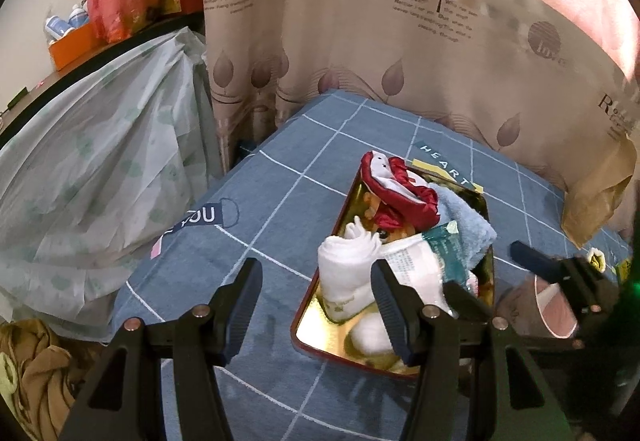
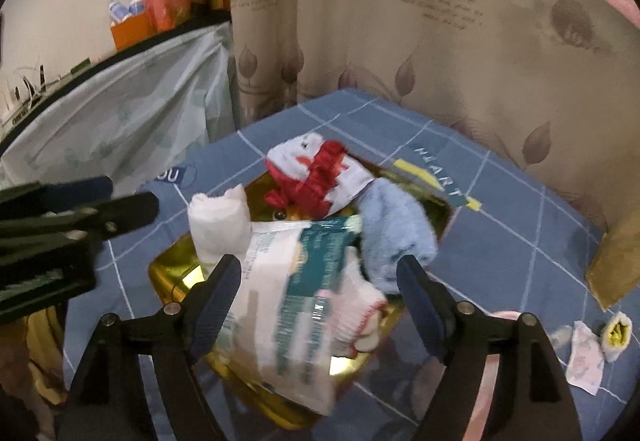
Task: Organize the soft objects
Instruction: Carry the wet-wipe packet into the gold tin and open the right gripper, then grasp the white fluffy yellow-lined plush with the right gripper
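Observation:
A gold tin tray (image 1: 313,325) lies on the blue checked bed sheet (image 1: 280,185). It holds a rolled white sock (image 1: 348,261), a red and white cloth (image 1: 396,197), a light blue towel (image 1: 464,217) and a white and teal tissue pack (image 2: 288,301). My left gripper (image 1: 318,301) is open above the tray's near left edge, with nothing pressed between its fingers. My right gripper (image 2: 318,273) is open just over the tray. The tissue pack lies between its fingers on the pile, and the pads do not press it. A pink-edged white sock (image 2: 356,313) lies beside the pack.
A leaf-print curtain (image 1: 400,41) hangs behind the bed. Furniture under a plastic cover (image 1: 88,169) stands at the left. At the bed's right edge leans a brown paper bag (image 1: 596,197). A white packet (image 2: 584,361) and a yellow and white sock (image 2: 618,333) lie on the sheet at the right.

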Tool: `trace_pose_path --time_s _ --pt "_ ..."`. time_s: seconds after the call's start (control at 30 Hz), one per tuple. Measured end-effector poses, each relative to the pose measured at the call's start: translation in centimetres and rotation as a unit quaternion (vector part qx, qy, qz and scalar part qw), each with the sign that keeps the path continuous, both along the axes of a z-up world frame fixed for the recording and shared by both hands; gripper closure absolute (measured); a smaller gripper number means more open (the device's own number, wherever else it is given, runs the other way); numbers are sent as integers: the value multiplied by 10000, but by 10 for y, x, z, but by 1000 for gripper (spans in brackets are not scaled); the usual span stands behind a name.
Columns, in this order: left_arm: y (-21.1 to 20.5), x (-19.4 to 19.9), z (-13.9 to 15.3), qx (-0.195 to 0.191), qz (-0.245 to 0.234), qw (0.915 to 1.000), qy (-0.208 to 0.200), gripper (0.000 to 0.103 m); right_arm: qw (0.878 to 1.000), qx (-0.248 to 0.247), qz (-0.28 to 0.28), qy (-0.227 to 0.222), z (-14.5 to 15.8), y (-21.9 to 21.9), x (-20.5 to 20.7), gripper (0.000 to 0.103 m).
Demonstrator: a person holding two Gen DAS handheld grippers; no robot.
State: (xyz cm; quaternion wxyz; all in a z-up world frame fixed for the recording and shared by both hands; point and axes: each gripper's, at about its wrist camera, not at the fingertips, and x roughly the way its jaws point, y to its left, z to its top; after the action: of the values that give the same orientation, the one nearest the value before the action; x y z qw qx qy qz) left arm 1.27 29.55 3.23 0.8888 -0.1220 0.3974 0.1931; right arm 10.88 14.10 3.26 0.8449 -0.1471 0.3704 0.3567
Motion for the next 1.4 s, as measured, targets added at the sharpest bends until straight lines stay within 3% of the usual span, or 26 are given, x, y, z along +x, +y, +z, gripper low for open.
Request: trace_pose_path --time_s 0.23,0.5,0.8,0.9,1.2,1.4 --pt "-10 3 -1 62 -132 9999 38 45 9991 159 -329 -195 24 -52 -2 25" --pt "-28 6 0 162 -345 9993 48 45 9921 61 -1222 -268 27 -148 19 25" --pt "-49 8 1 222 -591 9980 52 45 9639 -285 -2642 -189 8 -282 57 25" --pt "-59 9 2 262 -711 9971 46 45 9570 -340 -2881 -68 -4 -312 68 25" --pt "-115 12 3 345 -1330 9905 59 45 9563 -422 -2891 97 -45 -325 114 24" --pt "-175 21 10 348 -2035 9784 100 45 9552 -406 -2928 158 -68 -319 154 24"
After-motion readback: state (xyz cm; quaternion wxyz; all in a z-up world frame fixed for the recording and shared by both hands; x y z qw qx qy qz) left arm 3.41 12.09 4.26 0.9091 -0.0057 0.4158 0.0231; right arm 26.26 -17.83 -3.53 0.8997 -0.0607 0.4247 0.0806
